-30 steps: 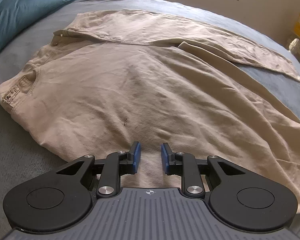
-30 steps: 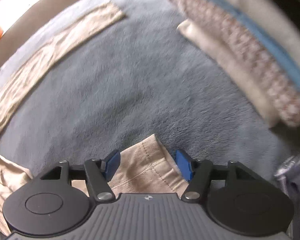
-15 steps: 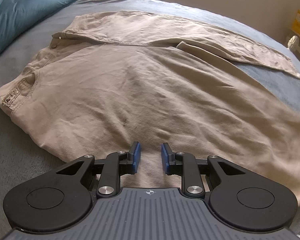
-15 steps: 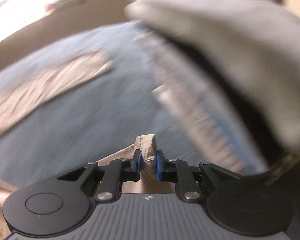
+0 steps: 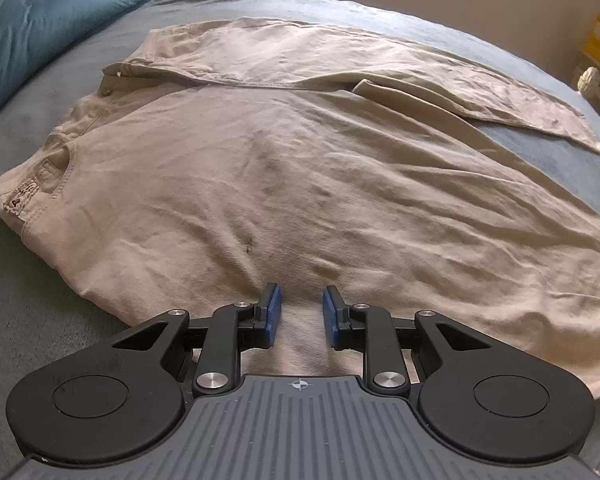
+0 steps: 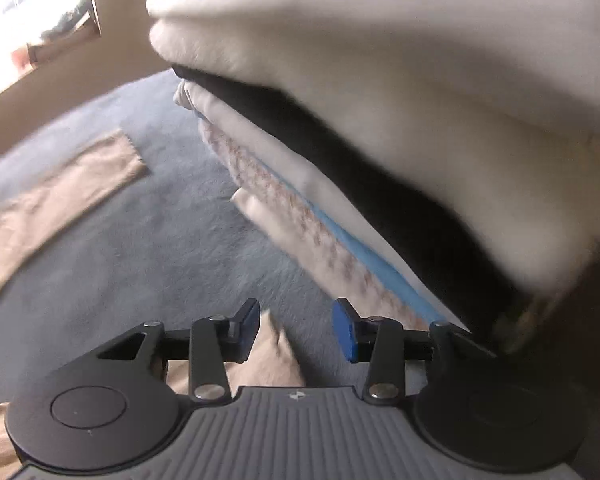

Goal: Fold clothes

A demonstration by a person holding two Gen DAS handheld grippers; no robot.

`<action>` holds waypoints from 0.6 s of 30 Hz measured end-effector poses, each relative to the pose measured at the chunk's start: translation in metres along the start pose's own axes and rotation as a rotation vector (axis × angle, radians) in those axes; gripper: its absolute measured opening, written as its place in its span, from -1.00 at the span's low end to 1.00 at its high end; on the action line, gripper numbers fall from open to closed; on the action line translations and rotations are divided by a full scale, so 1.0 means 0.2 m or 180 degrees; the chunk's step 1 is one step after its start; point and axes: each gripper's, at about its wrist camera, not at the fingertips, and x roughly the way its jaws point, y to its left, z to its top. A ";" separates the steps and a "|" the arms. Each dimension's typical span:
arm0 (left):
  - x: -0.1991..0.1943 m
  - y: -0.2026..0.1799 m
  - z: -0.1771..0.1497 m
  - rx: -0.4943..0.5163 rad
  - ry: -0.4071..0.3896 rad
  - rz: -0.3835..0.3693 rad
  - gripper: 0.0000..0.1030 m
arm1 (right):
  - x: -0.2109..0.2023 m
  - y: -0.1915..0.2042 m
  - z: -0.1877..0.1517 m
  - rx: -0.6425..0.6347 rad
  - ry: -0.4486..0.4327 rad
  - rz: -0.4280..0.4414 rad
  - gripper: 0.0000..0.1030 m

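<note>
The beige shirt [image 5: 300,184] lies spread flat on the blue bed [image 5: 40,320], one sleeve [image 5: 480,96] stretched across it, and the left gripper [image 5: 299,312] hangs over its near edge with jaws narrowly parted, the pads gripping no cloth. The right gripper [image 6: 296,326] has just been opening its jaws, which now stand half wide, with the shirt's corner [image 6: 272,356] loose between them. That corner may stay behind and spoil the fold, or the gripper may knock the nearby stack of folded laundry [image 6: 380,152].
</note>
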 end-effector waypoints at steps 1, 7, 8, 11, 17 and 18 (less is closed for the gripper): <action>0.00 0.00 0.00 0.0002 -0.0007 0.0009 -0.55 | -0.03 -0.04 -0.03 0.0118 0.0078 0.0073 -0.16; 0.00 0.00 0.01 -0.0029 0.0010 0.0012 -0.55 | -0.04 -0.35 -0.30 0.1315 0.0655 0.0285 -0.15; 0.00 0.00 0.01 -0.0045 0.0022 0.0005 -0.55 | -0.03 -0.37 -0.33 0.1403 0.0678 0.0284 -0.16; 0.00 0.01 0.01 -0.0082 0.0044 -0.0009 -0.55 | 0.01 -0.39 -0.40 0.1562 0.0656 0.0356 -0.22; 0.00 0.01 0.01 -0.0083 0.0067 0.0013 -0.55 | 0.06 -0.33 -0.39 0.1302 0.0662 0.0293 -0.87; 0.00 0.01 0.02 -0.0081 0.0075 0.0005 -0.55 | 0.02 -0.32 -0.38 0.1235 0.0602 0.0291 -0.88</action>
